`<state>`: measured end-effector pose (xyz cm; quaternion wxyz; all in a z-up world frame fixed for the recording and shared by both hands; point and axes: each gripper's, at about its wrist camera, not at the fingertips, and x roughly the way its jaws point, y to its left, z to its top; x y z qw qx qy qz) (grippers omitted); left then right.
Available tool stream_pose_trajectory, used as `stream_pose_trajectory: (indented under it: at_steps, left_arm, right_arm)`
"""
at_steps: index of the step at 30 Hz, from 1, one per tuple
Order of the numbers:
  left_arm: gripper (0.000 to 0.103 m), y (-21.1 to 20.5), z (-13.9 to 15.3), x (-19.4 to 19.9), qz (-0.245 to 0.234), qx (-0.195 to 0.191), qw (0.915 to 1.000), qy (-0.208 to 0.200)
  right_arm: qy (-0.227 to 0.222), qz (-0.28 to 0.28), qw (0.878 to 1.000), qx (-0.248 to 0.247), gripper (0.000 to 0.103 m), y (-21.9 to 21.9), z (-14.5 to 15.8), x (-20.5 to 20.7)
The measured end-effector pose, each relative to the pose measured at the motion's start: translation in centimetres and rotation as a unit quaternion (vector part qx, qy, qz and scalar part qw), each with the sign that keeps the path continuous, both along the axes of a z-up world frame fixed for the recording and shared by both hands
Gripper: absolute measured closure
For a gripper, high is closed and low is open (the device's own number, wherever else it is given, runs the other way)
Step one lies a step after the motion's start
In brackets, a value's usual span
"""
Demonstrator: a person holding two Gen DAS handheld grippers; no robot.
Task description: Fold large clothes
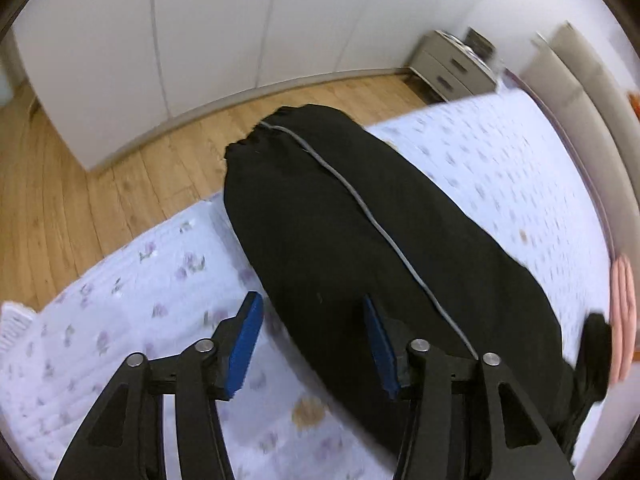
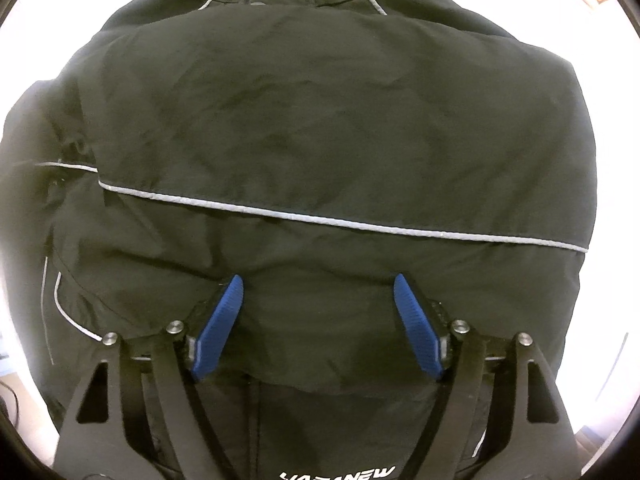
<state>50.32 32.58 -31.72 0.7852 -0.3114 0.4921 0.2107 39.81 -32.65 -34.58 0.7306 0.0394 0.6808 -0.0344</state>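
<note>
**foldfan:** Starting at the jaws: the left gripper [image 1: 314, 340] stands about half open with nothing pinched. One blue pad hangs over the bedspread, the other over the edge of the black jacket [image 1: 360, 240], and no cloth is caught between them. The right gripper [image 2: 318, 320] is spread wide, points straight down at the jacket [image 2: 320, 140] and grips nothing either; its blue pads [image 2: 218, 328] sit right at the fabric, but whether they touch it is hard to tell.

**laundrybot99:** So nobody's holding anything. Why, do you reckon?

**foldfan:** Looks like a fold has just been laid down. In the right wrist view the sleeve with the grey piping [image 2: 340, 220] lies across the body, and the open jaws over it read as a release. In the left wrist view the jacket is a long dark bundle on the floral bedspread [image 1: 120, 300], one end reaching the bed's edge by the wooden floor [image 1: 80, 160].

**laundrybot99:** Anything in the way?

**foldfan:** Not much. A person's hand [image 1: 622, 312] is at the right edge near the jacket, a bedside drawer unit [image 1: 448, 64] stands well apart, and white wardrobe doors [image 1: 200, 20] are behind. The puffy fabric itself is probably the bigger nuisance.
</note>
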Motion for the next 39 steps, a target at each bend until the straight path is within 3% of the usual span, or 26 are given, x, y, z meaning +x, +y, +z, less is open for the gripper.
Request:
stream_pose_trajectory:
  at_steps: [6,9,10,15,20,24,29,30,32,34,39]
  left_arm:
    - [0.042,0.2,-1.4,1.8,0.001,0.0,1.0,-0.005]
    - [0.078,0.2,-0.8,2.4,-0.026,0.02,0.9993,-0.016]
    - [0.084,-0.3,-0.3,2.5,-0.037,0.029,0.9987,-0.02]
    - [0.088,-3.0,3.8,1.5,-0.083,0.08,0.9916,-0.058]
    - [0.089,-7.3,8.9,-0.4,-0.13,0.104,0.9799,-0.11]
    - [0.089,-13.6,12.7,-2.0,-0.198,0.138,0.9599,-0.143]
    - [0.089,-23.4,15.4,-4.2,-0.291,0.187,0.9236,-0.166]
    - [0.089,-25.9,15.8,-4.9,-0.312,0.201,0.9125,-0.172]
    - [0.089,-29.2,16.1,-5.7,-0.339,0.22,0.8971,-0.178]
    - [0.089,-33.6,16.0,-6.9,-0.379,0.233,0.8763,-0.184]
    - [0.089,-42.2,13.2,-8.8,-0.457,0.214,0.8471,-0.166]
  right_arm:
    - [-0.004,0.001,1.0,0.001,0.027,-0.8,0.3,-0.7]
    - [-0.007,0.002,1.0,0.001,0.027,-0.9,0.5,-0.9]
    - [-0.008,0.002,1.0,0.001,0.027,-0.9,0.5,-1.0]
    - [-0.007,0.006,1.0,0.003,0.027,-0.9,0.8,-1.2]
    - [-0.007,0.016,1.0,0.009,0.026,-1.2,1.0,-1.0]
    - [-0.012,0.022,1.0,0.016,0.025,-1.4,1.1,-1.1]
    - [-0.033,0.037,0.998,0.031,0.03,-1.6,2.1,-1.5]
    - [-0.043,0.04,0.998,0.035,0.032,-1.7,2.6,-1.7]
    - [-0.072,0.051,0.995,0.041,0.031,-2.1,4.4,-2.4]
    - [-0.093,0.064,0.993,0.04,0.03,-2.5,6.0,-3.1]
    - [-0.111,0.077,0.99,0.038,0.03,-4.6,8.2,-4.7]
